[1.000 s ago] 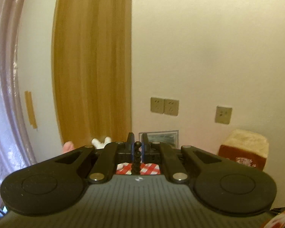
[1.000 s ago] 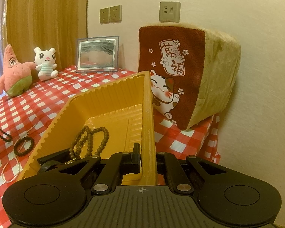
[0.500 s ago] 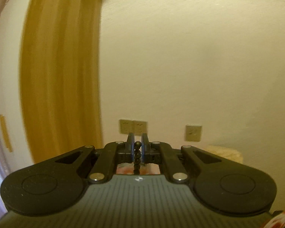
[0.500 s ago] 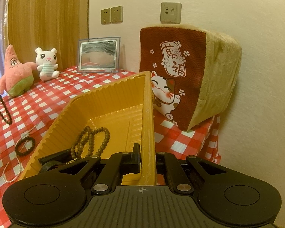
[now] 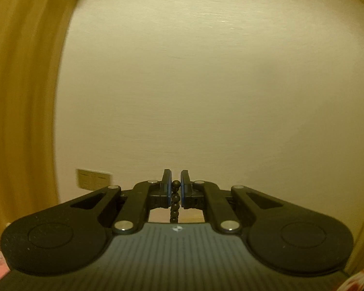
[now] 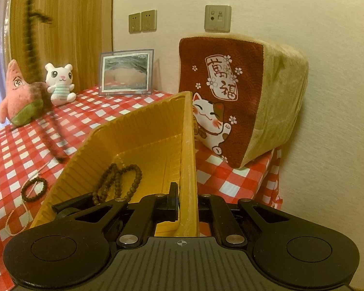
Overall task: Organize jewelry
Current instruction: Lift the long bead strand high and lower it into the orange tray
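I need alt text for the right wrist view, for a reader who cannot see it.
The right gripper is shut on the wall of a tilted yellow tray holding a brown bead string. It stands on a red checked tablecloth with two more bracelets, plush toys and a cat-print cushion.

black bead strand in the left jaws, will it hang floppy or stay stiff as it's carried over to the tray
Probably floppy: the black bead strand droops straight down from the left gripper. In the right wrist view it shows as a blurred streak, so it likely swings. The round beads may slip.
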Available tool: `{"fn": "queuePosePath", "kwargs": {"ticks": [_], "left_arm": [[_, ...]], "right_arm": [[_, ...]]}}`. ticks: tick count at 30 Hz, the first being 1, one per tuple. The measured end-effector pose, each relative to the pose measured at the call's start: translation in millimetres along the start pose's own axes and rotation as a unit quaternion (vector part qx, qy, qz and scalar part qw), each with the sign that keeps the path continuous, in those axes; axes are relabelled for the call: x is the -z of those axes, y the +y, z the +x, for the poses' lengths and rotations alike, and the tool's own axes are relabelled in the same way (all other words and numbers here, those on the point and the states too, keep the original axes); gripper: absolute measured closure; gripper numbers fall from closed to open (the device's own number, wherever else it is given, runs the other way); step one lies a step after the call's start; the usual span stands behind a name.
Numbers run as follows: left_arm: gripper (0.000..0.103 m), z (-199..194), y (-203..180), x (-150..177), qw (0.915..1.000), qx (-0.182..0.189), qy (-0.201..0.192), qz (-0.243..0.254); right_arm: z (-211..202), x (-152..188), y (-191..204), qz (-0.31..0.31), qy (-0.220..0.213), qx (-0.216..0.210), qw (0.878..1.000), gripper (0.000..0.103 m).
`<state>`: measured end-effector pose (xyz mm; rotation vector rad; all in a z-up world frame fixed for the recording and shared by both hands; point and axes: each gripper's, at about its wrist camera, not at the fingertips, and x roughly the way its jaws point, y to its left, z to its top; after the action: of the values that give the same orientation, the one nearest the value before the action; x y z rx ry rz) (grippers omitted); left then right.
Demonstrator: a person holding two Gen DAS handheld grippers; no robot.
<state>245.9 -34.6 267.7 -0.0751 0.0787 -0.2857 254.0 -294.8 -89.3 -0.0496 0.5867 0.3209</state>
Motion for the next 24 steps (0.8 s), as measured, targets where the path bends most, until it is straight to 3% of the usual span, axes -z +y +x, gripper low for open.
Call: {"fn": "queuePosePath", "kwargs": {"ticks": [4,10,15,19,24], "left_arm": [[0.097,21,-13,18,0.9991,0.029,0.023,-0.023],[0.097,67,-26,78,0.9893,0.053,0.109,-0.082],[0.097,95,-30,144,0.9735,0.050,0.186,-0.123],[0.097,104,-29,198,0.9553,0.036,0.244,-0.163],[0.097,126,-20,246,0.9363,0.022,0.292,-0.194]], "right_arm": [[-1,0,0,0.001,-0.001,-0.001,1.000,0.097],[-2,0,0,0.003,-0.003,-0.001,1.000,0.096],[-2,1,0,0.004,-0.001,-0.002,1.000,0.096],[-2,2,-1,0.006,0.001,-0.002,1.000,0.096],[-1,3,-1,0.008,0.001,-0.001,1.000,0.096]]}}
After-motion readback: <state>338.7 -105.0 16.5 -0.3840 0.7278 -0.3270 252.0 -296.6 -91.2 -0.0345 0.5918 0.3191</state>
